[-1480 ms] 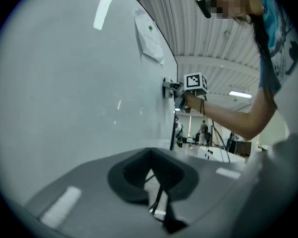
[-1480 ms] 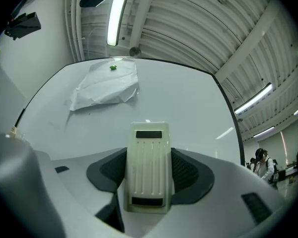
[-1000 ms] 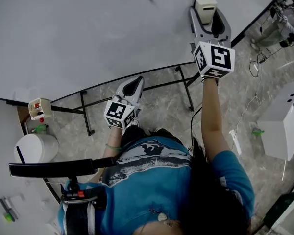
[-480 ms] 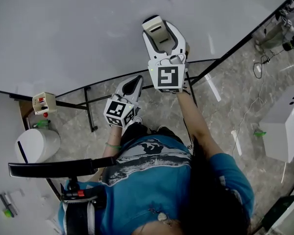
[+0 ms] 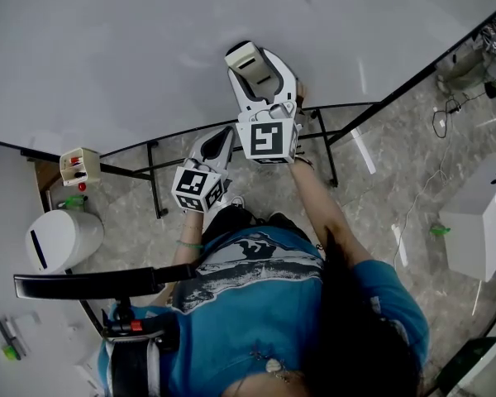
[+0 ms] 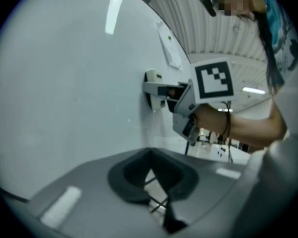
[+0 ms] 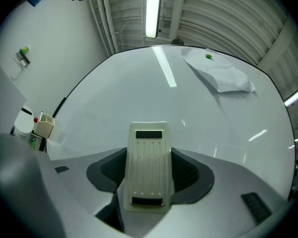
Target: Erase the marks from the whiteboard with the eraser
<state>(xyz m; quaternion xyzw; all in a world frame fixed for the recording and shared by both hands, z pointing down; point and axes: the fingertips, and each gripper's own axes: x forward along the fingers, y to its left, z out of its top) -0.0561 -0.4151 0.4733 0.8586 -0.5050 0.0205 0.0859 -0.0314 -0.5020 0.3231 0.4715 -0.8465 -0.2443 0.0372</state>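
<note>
The whiteboard [image 5: 107,48] fills the upper part of the head view, and I see no marks on it. My right gripper [image 5: 250,63] is shut on a cream eraser [image 5: 241,54] that it holds against the board near the lower edge. In the right gripper view the eraser [image 7: 148,165] stands between the jaws with the board [image 7: 198,118] behind it. My left gripper [image 5: 228,132] hangs lower, just under the board's edge, shut on nothing. The left gripper view shows the right gripper [image 6: 161,90] and eraser [image 6: 150,81] pressed to the board.
A sheet of paper [image 7: 221,73] with a green magnet hangs at the board's upper right. A small marker box [image 5: 80,166] sits at the board's left corner above a white bin [image 5: 62,238]. The black stand [image 5: 153,184] runs below, and a white box [image 5: 479,222] stands on the floor to the right.
My right gripper has carried the eraser across the board from the upper right down to the left. The left gripper has barely moved.
</note>
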